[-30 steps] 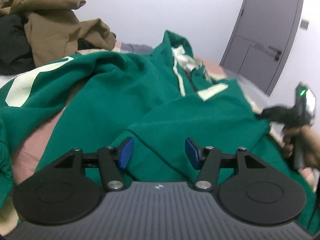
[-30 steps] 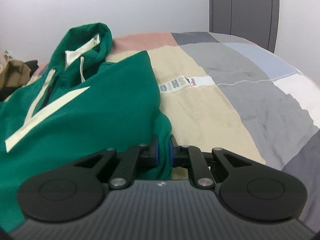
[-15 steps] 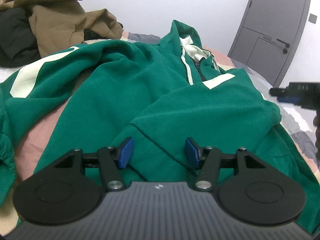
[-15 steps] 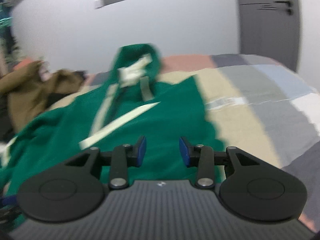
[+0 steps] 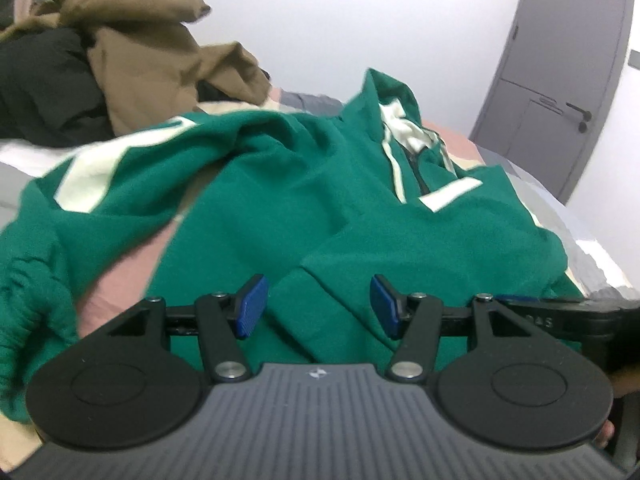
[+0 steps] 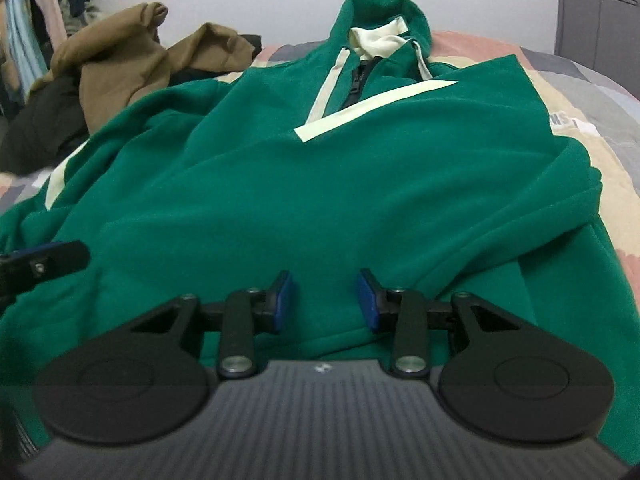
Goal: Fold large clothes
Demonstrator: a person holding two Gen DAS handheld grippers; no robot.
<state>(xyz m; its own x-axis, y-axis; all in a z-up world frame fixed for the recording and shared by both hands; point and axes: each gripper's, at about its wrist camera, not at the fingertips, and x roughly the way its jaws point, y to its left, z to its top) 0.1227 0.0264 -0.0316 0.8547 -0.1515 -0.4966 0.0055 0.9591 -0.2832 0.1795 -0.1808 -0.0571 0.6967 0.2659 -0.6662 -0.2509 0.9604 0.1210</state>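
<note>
A large green hoodie (image 5: pixel 340 200) with cream stripes and a zip collar lies spread on the bed, hood at the far end; it also shows in the right wrist view (image 6: pixel 360 184). Its right sleeve is folded in across the body; the left sleeve (image 5: pixel 100 184) trails out to the left. My left gripper (image 5: pixel 316 306) is open and empty, over the hoodie's lower body. My right gripper (image 6: pixel 324 300) is open and empty, over the hem near the middle. The two grippers are side by side; the left one's tip (image 6: pixel 44 260) shows at the right wrist view's left edge.
A heap of brown clothes (image 5: pixel 152 52) and black clothes (image 5: pixel 44 88) lies at the far left of the bed. The patchwork bedcover (image 6: pixel 576 120) shows to the right of the hoodie. A grey door (image 5: pixel 560 80) stands at the back right.
My right gripper let go of the sleeve cuff, opened, and swung left to sit beside the left gripper, facing the hoodie's middle. The left gripper stayed open and barely moved.
</note>
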